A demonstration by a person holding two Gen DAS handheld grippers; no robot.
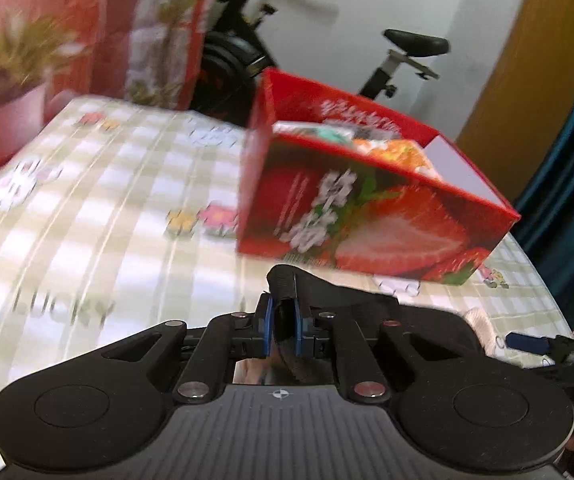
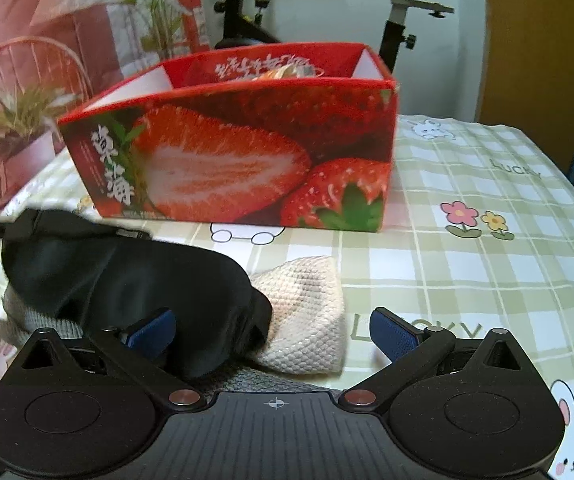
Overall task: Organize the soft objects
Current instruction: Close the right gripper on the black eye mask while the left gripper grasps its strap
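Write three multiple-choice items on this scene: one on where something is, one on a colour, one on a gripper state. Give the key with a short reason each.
1. Where does the cream knit piece lie?
A. inside the strawberry box
B. on the checked cloth in front of the strawberry box
C. on the bike seat

2. What colour are the gripper pads?
A. blue
B. yellow
C. white

3. How is the left gripper?
A. wide open and empty
B. out of view
C. shut on the black eye mask

Key: 1 B, it rests on the checked cloth before the strawberry box. 2 A, the pads show blue. 3 C, the black eye mask is pinched between the fingers.
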